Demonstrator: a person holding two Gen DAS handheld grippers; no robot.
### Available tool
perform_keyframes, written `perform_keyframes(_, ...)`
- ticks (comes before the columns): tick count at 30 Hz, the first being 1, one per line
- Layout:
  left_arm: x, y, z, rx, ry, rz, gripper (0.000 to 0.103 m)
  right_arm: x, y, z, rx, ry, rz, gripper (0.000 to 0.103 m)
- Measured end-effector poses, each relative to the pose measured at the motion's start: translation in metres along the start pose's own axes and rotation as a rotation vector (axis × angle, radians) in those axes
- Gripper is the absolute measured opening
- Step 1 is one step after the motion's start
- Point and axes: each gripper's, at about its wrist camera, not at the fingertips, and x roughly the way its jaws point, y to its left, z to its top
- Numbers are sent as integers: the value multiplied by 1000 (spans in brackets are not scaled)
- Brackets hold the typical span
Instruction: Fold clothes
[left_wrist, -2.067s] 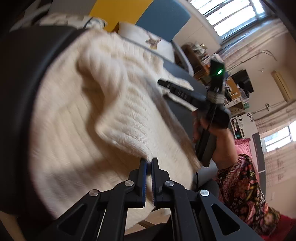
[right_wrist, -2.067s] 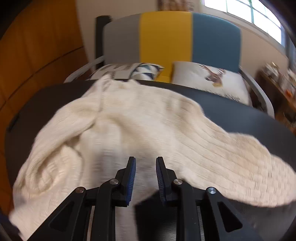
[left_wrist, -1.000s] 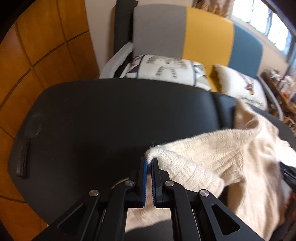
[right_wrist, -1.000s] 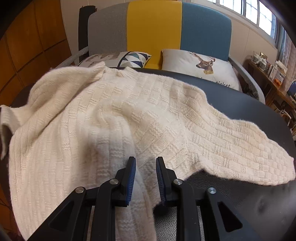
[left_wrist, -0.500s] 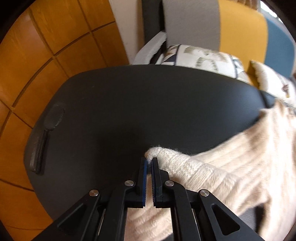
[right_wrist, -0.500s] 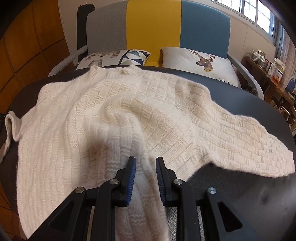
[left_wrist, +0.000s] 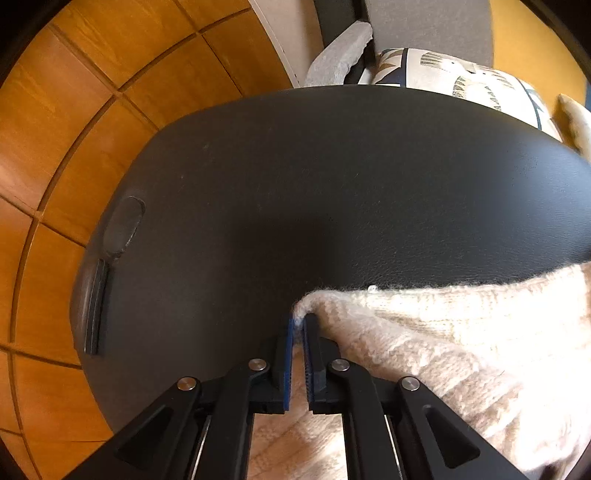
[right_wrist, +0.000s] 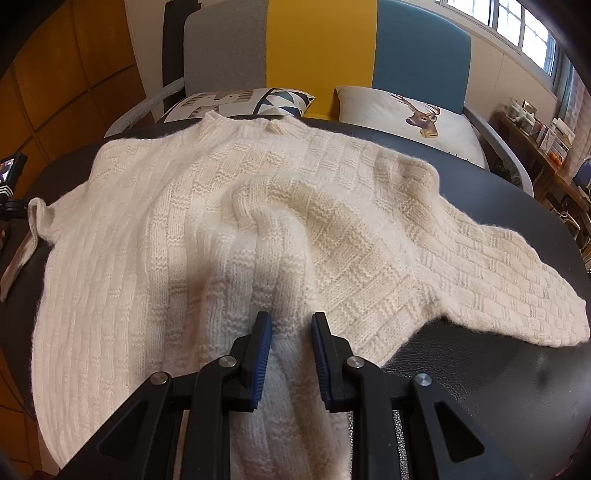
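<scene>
Sweater (right_wrist: 236, 229) now spread across dark worktop (right_wrist: 498, 369), filling mid-frame, no longer bunched. Left claw (left_wrist: 298, 325) pinching cuff, carried out and down. Right claw (right_wrist: 291, 332) narrowly parted over hem, grip unclear. Ready for folding.

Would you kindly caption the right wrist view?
Right tongs hold a cream sweater spread on a black table.

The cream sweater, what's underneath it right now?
The cream sweater lies spread on a black leather-look table, bare beside the right sleeve. Whatever sits under the bunched middle is covered.
</scene>
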Motion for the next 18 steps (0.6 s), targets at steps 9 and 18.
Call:
perform_keyframes(9, -30, 39, -14, -74, -29, -56, 15, -9, -16, 2, 44, -35, 38, 22)
perform_keyframes(18, -65, 60, -63, -43, -81, -71, 41, -32, -51, 6, 98, -102, 22, 22)
